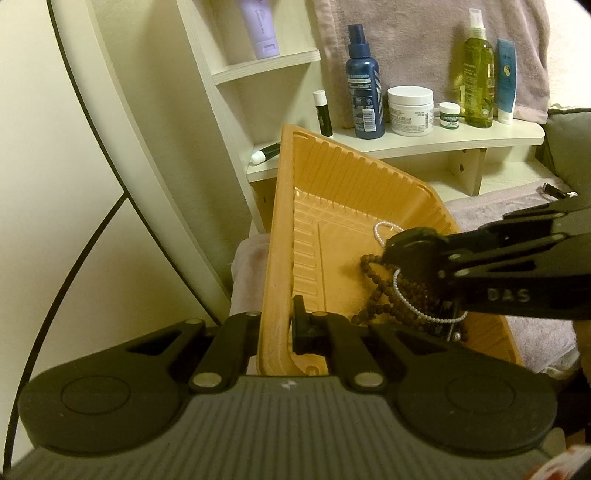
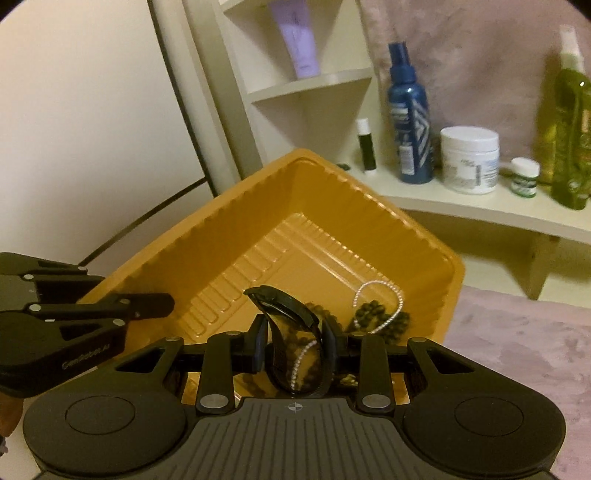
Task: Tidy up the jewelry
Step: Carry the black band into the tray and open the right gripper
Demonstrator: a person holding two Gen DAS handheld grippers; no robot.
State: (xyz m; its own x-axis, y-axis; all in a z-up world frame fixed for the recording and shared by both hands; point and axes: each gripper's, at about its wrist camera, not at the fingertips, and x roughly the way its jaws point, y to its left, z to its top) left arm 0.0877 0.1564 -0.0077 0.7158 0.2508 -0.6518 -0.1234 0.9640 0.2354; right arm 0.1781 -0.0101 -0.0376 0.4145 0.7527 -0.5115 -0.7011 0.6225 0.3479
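Left wrist view, near edge: the left claw (image 1: 275, 328) is clenched on the near rim of the orange tray (image 1: 332, 192), one pad outside the wall, one inside.
Tray: tilted, its far corner raised in front of the cream shelf (image 1: 454, 142); a pale pink cloth (image 1: 532, 328) lies beneath and to the right of it.
Jewelry: a dark brown bead strand (image 1: 380, 291) and a white pearl strand (image 1: 384, 230) lie tangled in the tray's right part.
Right claw: the right claw (image 1: 410, 247) comes in from the right edge, its tips over the beads; what it holds is unclear from here.
Shelf items: a blue spray bottle (image 1: 364, 88), a white jar (image 1: 410, 110), a small green-labelled jar (image 1: 449, 115), a green spray bottle (image 1: 478, 77), a blue tube (image 1: 506, 79) and a lip balm stick (image 1: 322, 112) standing; a lilac tube (image 1: 260, 27) on the shelf above.

Right wrist view, claw: the right claw (image 2: 295, 345) is grasping a black curved band, like a watch strap (image 2: 284, 306), between its pads, jaws partly apart around it.
Position: the band hangs above the near corner of the orange tray (image 2: 280, 184).
Jewelry: pearl strand (image 2: 380, 288) and dark beads (image 2: 369, 312) lie on the tray floor just right of the band.
Left claw: the left claw (image 2: 162, 304) sits on the tray's left rim.
Background: blue bottle (image 2: 410, 122) and white jar (image 2: 469, 158) on the shelf, blurred.
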